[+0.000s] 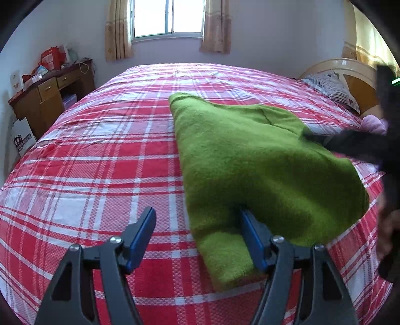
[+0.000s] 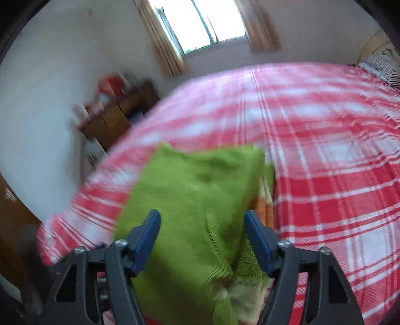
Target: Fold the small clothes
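A green fleece garment (image 1: 250, 160) lies folded on the red and white plaid bed (image 1: 100, 160). My left gripper (image 1: 197, 222) is open at the garment's near left corner; its right finger (image 1: 252, 235) rests on the cloth under a raised fold, its left finger (image 1: 142, 232) is over bare bedspread. My right gripper shows as a dark blurred shape (image 1: 355, 147) at the garment's right edge. In the right wrist view the right gripper (image 2: 202, 225) is open, with the green garment (image 2: 195, 195) between and below its fingers. An orange patch (image 2: 265, 207) shows under the green cloth.
A wooden desk (image 1: 50, 95) with red boxes stands left of the bed. A window with curtains (image 1: 167, 20) is on the far wall. Pillows (image 1: 332, 87) and a headboard are at the right. A pink cloth (image 1: 375, 125) lies near the pillows.
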Motion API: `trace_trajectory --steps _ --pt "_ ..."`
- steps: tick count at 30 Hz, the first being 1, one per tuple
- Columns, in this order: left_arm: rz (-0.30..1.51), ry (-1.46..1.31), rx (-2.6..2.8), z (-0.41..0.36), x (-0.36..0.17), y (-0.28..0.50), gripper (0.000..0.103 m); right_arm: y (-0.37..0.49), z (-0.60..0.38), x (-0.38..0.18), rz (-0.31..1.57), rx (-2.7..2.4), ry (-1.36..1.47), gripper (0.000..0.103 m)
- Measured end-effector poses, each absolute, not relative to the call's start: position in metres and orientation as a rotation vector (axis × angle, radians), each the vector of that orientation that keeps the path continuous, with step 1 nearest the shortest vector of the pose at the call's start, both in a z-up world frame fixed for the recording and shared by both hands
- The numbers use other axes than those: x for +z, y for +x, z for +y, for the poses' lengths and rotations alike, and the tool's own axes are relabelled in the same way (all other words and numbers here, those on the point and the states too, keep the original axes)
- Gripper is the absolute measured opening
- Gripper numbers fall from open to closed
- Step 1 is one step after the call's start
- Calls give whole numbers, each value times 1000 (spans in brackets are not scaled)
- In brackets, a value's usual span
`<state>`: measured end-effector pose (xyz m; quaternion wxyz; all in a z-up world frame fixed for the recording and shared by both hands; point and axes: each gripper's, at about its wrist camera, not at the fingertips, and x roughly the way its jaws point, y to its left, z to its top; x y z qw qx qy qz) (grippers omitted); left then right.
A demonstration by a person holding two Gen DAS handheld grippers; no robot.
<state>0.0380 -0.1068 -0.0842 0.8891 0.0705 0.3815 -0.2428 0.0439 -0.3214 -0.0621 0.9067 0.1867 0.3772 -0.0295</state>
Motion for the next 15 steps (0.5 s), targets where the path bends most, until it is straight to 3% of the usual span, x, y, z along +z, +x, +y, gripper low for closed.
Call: trace_trajectory --steps 1,4,10,15 --pt "794 142 -506 -107 -85 38 71 50 -320 -72 828 -90 384 36" --pt "802 128 -511 -106 -85 38 71 46 -313 -76 801 -117 334 18" --pt "837 91 -617 -96 -71 33 70 42 -323 -74 759 -212 244 15" --pt "724 88 -579 -85 -34 41 70 42 -335 -85 740 -169 259 17"
